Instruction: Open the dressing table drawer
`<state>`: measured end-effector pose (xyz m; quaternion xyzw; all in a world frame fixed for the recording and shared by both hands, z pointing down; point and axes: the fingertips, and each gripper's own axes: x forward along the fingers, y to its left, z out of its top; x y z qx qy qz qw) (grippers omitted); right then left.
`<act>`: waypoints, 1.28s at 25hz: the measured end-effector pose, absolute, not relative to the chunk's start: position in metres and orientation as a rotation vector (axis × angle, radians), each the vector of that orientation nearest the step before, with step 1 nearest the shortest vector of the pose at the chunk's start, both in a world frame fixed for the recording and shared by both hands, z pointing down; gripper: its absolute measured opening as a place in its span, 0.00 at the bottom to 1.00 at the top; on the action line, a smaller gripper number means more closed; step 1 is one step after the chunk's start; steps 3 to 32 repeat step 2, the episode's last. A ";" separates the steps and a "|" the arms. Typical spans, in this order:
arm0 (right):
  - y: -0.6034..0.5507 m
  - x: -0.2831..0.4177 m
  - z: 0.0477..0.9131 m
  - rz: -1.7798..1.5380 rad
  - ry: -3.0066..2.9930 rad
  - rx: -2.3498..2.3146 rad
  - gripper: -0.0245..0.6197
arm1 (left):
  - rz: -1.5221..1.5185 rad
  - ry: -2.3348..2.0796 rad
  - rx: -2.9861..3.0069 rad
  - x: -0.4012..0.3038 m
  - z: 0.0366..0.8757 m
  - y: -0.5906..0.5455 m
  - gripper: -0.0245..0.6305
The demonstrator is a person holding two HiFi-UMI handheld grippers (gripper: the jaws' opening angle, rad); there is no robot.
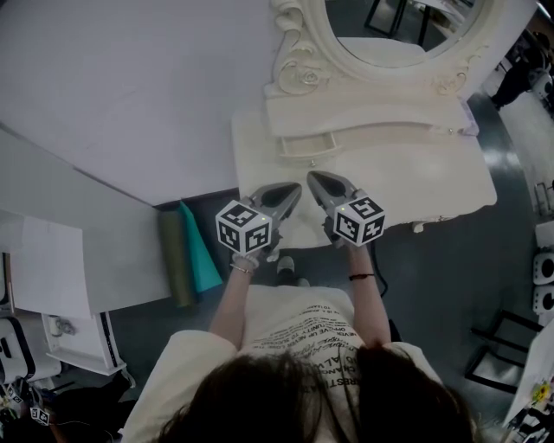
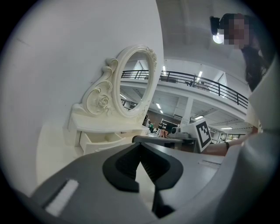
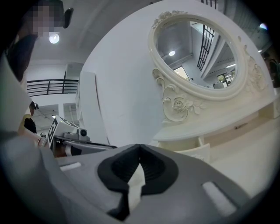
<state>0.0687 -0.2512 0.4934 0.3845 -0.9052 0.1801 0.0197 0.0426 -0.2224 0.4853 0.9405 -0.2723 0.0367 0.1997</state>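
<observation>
The left tongs [image 1: 293,192] are hanging pinched shut, holding nothing. Just ahead of both tips, the little drawer [image 1: 305,145] is sticking out of the dressing table [image 1: 433,177], already open. The right tongs [image 1: 315,180] are hanging shut and empty too, probably because the pulling is done.

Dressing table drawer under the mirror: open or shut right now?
Open. The drawer juts out forward below the mirror, and the left gripper view shows its hollow inside.
</observation>
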 end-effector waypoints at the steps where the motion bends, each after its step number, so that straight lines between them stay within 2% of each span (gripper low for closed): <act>1: -0.251 0.068 0.493 0.557 -2.809 1.193 0.04 | 0.101 -0.761 2.630 0.042 0.485 -0.222 0.04; 32: -0.251 0.068 0.493 0.556 -2.810 1.194 0.04 | 0.100 -0.760 2.631 0.042 0.484 -0.223 0.04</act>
